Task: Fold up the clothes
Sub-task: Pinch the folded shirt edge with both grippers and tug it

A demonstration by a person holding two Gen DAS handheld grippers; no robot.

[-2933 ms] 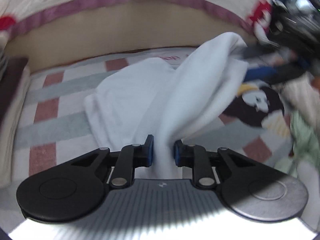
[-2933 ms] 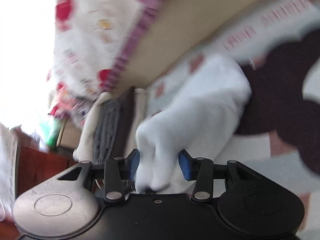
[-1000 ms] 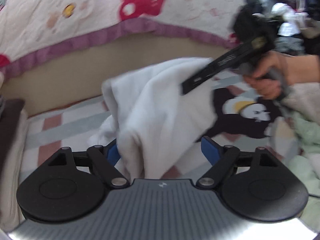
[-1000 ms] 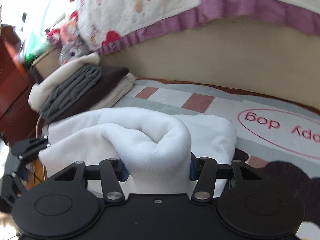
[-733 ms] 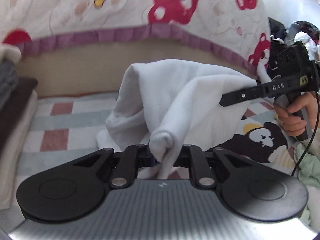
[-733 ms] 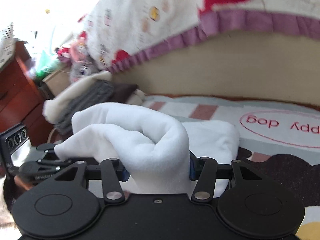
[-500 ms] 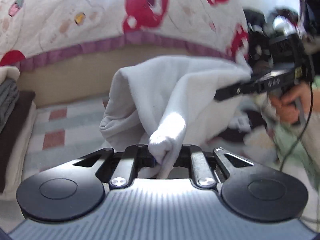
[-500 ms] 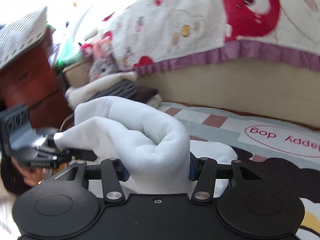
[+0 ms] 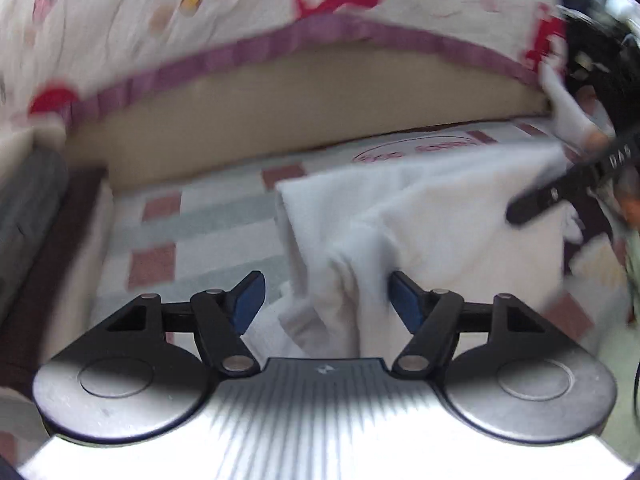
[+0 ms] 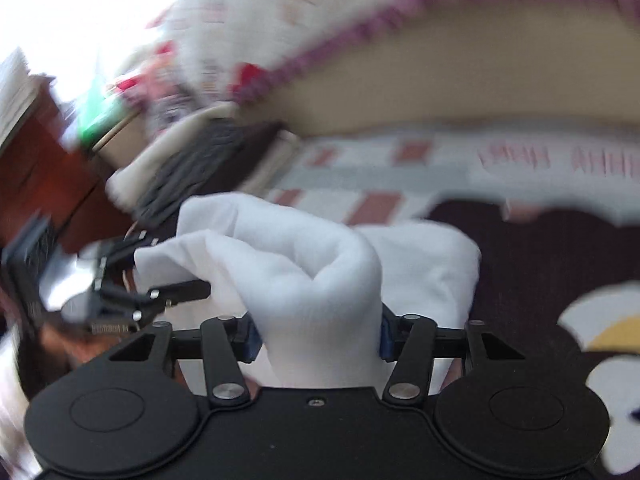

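— Claws? Where's the white garment (image 9: 420, 216)?
— Left claw (image 9: 324, 300) spread, fabric loose between; right claw (image 10: 318, 336) clenched on it, above the checked mat (image 9: 208, 216). Background blurred.

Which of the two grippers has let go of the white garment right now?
The left gripper: its blue pads stand wide apart, and the white garment hangs loose between them. The right gripper is clamped on a thick bunch of it.
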